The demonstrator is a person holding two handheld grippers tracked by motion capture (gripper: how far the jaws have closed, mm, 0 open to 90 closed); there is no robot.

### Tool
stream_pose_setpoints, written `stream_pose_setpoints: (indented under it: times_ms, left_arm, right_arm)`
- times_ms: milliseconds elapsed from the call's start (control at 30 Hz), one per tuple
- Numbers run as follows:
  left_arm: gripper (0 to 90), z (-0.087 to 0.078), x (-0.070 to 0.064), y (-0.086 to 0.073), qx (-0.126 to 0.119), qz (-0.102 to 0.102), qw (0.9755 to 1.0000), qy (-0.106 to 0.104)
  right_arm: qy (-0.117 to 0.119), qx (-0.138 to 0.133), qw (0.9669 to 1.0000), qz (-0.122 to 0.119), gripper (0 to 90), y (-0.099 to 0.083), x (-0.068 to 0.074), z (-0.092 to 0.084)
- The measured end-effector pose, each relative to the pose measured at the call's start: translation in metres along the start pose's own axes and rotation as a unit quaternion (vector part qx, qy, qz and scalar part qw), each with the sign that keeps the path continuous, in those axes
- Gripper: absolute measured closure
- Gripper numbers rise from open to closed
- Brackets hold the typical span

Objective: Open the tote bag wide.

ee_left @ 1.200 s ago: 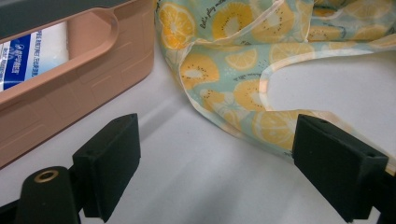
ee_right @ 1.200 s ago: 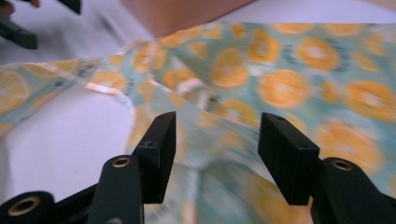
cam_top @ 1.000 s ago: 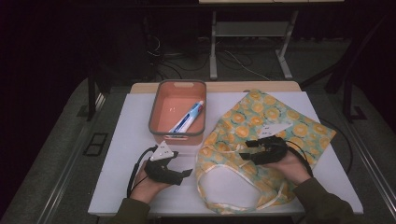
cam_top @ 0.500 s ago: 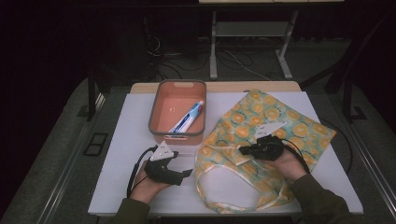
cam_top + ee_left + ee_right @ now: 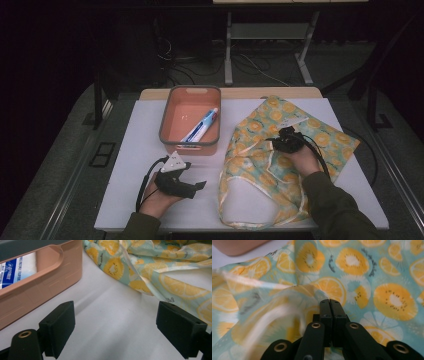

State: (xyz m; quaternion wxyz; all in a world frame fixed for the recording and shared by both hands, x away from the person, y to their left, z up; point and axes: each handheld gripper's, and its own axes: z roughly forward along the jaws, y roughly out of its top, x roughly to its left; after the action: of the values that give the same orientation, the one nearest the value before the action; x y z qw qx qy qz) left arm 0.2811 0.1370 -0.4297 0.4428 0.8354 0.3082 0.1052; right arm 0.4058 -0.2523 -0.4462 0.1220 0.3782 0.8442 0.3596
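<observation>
A fruit-print cloth bag (image 5: 260, 175) lies flat on the right half of the white table, its handles toward the person. My right gripper (image 5: 279, 143) rests on the bag's middle. In the right gripper view its jaws (image 5: 329, 305) are shut together, and a fold of the bag (image 5: 392, 297) puckers up to their tips. My left gripper (image 5: 196, 188) lies on the table left of the bag. Its jaws (image 5: 115, 332) stand wide open over bare tabletop, holding nothing, with the bag's edge (image 5: 150, 272) just beyond them.
A salmon-coloured bin (image 5: 165, 120) stands at the back centre with a blue and white tube (image 5: 202, 125) in it. The bin's wall (image 5: 42, 282) and the tube (image 5: 17, 267) are close to the left gripper. Table legs and cables lie behind the table.
The right hand has moved a little farther up the bag toward the bin and sunk onto the cloth. The left hand has stayed put.
</observation>
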Motion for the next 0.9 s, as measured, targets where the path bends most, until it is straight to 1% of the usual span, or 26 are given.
stream_pose_setpoints:
  times_ms: [67,100,133,167,267,300,367,433,533,633,700,767,833,900]
  left_arm:
    - [14.1,0.000,0.000,0.000,0.000,0.001,1.0000,0.000]
    - [14.1,0.000,0.000,0.000,0.000,0.000,1.0000,-0.001]
    - [14.1,0.000,0.000,0.000,0.000,0.001,1.0000,-0.001]
    - [14.1,0.000,0.000,0.000,0.000,0.000,1.0000,-0.001]
    - [14.0,0.000,-0.001,0.000,0.000,0.000,1.0000,-0.003]
    - [14.0,0.000,-0.001,0.000,0.000,0.000,1.0000,-0.003]
    - [13.9,0.000,-0.001,0.000,-0.001,0.000,1.0000,-0.003]
    - [13.9,-0.001,0.000,0.000,-0.002,0.000,1.0000,-0.003]
    - [13.4,-0.001,0.000,0.000,-0.004,-0.001,1.0000,-0.005]
    - [11.4,-0.002,0.002,-0.001,-0.005,-0.003,0.9999,-0.008]
    - [9.3,-0.003,0.004,-0.002,-0.003,-0.004,1.0000,-0.007]
    - [7.1,-0.004,0.006,-0.002,-0.004,-0.008,0.9999,-0.006]
    - [4.5,-0.004,0.007,-0.003,-0.005,-0.012,0.9999,-0.008]
    - [1.5,-0.004,0.008,-0.003,-0.003,-0.015,0.9999,-0.008]
  right_arm:
    - [-0.006,0.011,0.9999,0.000,88.7,-0.002,0.000,0.004]
    - [-0.003,0.009,0.9999,0.006,85.3,-0.002,-0.001,0.004]
    - [0.011,-0.001,0.9996,0.025,75.4,-0.002,-0.003,0.000]
    - [0.011,-0.001,0.9996,0.025,75.4,-0.002,-0.003,0.000]
    - [0.019,-0.032,0.9981,0.049,59.5,0.001,-0.007,-0.015]
    - [0.023,-0.039,0.9975,0.055,56.8,0.002,-0.008,-0.023]
    - [0.025,-0.059,0.9963,0.057,47.6,0.004,-0.007,-0.038]
    - [0.033,-0.072,0.9952,0.057,44.7,0.005,-0.005,-0.053]
    - [0.040,-0.080,0.9952,0.040,40.7,0.003,0.005,-0.069]
    - [0.047,-0.073,0.9960,0.020,39.5,-0.004,0.018,-0.080]
    - [0.051,-0.067,0.9964,0.006,39.0,-0.009,0.026,-0.084]
    - [0.060,-0.061,0.9963,-0.001,39.0,-0.015,0.035,-0.087]
    - [0.065,-0.053,0.9964,-0.013,39.0,-0.021,0.044,-0.089]
    - [0.076,-0.044,0.9959,-0.019,39.0,-0.027,0.053,-0.088]
